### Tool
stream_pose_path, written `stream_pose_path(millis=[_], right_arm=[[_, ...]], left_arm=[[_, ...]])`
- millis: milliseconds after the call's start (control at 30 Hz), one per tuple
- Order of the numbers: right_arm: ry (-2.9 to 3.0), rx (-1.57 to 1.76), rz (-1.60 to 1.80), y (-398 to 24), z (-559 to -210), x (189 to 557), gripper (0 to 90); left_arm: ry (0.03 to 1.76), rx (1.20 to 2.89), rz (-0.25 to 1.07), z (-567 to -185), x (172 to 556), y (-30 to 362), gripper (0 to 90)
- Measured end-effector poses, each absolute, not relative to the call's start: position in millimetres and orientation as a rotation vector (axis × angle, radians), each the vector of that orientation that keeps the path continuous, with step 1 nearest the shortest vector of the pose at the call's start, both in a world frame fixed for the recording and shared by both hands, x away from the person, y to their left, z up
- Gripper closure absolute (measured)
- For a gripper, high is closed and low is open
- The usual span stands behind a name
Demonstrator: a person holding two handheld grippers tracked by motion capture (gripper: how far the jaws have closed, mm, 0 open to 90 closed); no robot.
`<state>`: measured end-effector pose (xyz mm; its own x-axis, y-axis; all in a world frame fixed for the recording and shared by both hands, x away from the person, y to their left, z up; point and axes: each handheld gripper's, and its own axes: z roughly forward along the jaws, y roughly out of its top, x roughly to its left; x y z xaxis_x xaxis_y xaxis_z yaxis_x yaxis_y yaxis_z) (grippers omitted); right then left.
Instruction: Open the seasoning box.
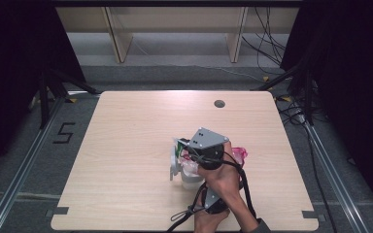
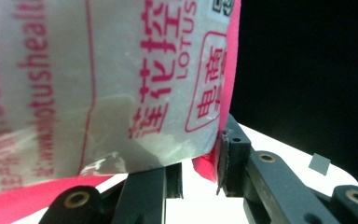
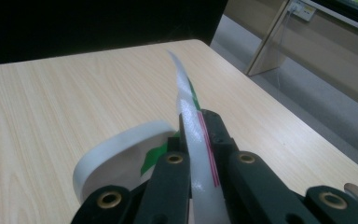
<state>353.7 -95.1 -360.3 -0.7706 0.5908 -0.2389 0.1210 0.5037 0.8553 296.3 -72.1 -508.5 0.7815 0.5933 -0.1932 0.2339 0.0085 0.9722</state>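
Right tongs [image 3: 200, 135] pinching white bag edge [image 3: 191, 116]; left tongs [image 2: 200, 172] apparently gripping pink "LOTUS" bag [image 2: 121, 84].

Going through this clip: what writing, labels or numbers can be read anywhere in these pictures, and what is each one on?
"LOTUS": pink letters on the clear plastic bag, beside large pink Chinese characters, in the left gripper view.
"otushealt...": pink print running sideways on the same bag, cut off at the frame edge.
"5": black mark on the floor left of the table, in the high view.
Framed pink characters near the bag's pink edge: too blurred to read.
The white strip in the right gripper's jaws: no readable text.
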Motion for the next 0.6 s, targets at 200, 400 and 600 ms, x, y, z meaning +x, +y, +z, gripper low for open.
stream_pose_path(millis=[200, 400, 600], right_arm=[[2.235, 0.583, 1.228, -96.5, -358.9, 353.5, 89.1], [2.236, 0.608, 1.224, -98.6, -360.8, 355.9, 89.1], [2.237, 0.592, 1.232, -98.3, -359.6, 355.1, 89.1]], left_arm=[[0.684, 1.558, 0.318, -507.6, 294.9, -72.7, 74.3], [0.689, 1.563, 0.313, -508.8, 296.2, -73.8, 74.3], [0.685, 1.56, 0.315, -509.5, 296.4, -73.9, 74.3]])
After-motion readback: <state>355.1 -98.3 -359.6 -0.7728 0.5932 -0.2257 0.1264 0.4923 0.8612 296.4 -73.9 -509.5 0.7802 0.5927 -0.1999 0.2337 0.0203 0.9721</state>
